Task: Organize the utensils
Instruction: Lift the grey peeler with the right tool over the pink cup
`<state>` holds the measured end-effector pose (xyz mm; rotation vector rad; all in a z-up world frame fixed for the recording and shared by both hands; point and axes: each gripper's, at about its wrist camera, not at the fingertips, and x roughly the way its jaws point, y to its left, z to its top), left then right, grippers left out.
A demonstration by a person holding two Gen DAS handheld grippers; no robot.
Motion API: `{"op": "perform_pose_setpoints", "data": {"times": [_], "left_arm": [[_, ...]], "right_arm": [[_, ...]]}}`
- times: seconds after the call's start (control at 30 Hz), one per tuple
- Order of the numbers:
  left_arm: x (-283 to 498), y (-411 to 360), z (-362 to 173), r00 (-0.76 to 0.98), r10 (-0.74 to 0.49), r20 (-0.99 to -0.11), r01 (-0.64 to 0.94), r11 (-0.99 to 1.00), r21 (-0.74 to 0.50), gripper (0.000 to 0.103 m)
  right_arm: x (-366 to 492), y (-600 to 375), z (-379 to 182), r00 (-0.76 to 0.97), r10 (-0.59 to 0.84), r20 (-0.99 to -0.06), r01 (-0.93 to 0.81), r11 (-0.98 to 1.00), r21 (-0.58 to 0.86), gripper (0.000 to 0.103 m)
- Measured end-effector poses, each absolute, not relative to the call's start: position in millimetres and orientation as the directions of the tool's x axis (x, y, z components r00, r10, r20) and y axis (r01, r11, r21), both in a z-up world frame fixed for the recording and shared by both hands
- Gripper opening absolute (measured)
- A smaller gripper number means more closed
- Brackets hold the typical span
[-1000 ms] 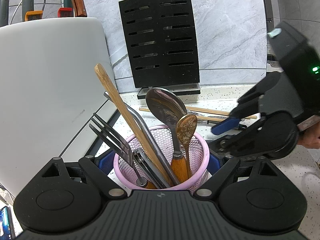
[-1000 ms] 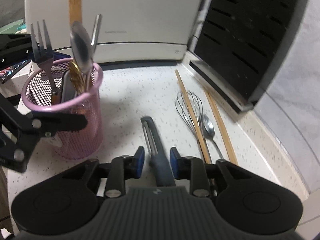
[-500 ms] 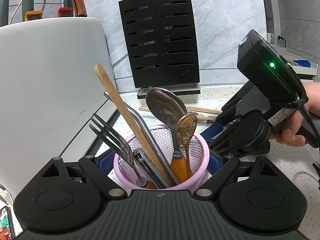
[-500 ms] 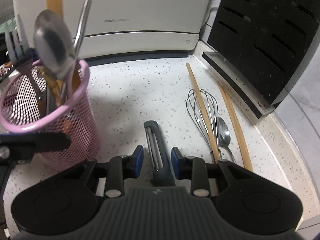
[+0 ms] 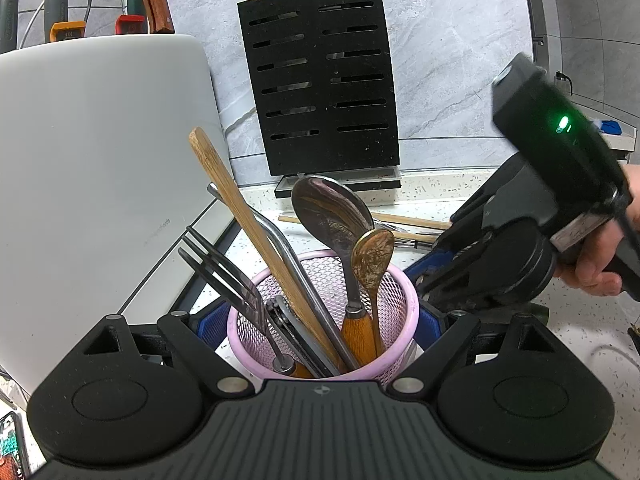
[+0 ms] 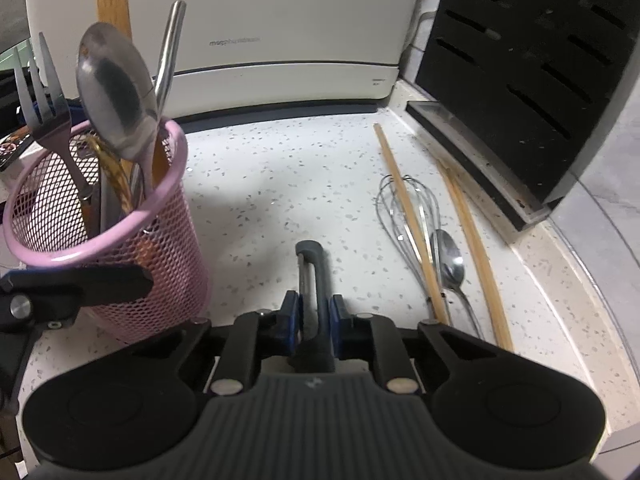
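The peeler [image 6: 314, 280] lies on the tabletop [image 6: 280, 184] beside the pink cup [image 6: 120, 240]. The right claw [image 6: 314, 316] has just closed onto its handle; the left claw [image 5: 324, 320] grips the cup. A shallow pinch could let the peeler twist or slip when lifted.

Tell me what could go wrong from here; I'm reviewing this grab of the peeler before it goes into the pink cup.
1. The right gripper has just been closing on the peeler, which sticks out well past the fingers, so it may pivot when lifted.
2. The pink mesh cup is already crowded with a fork, a large spoon and wooden handles, so the peeler could snag.
3. The left gripper straddles the cup; a nudge could tip it.
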<state>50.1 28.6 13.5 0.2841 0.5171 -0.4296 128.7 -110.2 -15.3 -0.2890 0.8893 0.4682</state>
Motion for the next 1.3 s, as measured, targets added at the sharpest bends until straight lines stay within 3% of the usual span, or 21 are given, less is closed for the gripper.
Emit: {"op": "perform_pose_setpoints", "data": {"times": [0.6,1.3], "left_arm": [[51,29,13,0.784,-0.323,-0.530,0.463,0.873,0.152,0.103],[50,27,13,0.784,-0.323,-0.530,0.463,0.873,0.153,0.103]], "right_arm": [[94,-152,45,0.720,0.319,-0.616,-0.329,0.939,0.102,0.013],[49,-186,122,0.865,0.450,-0.221,-0.365,0.867,0.338,0.013]]}}
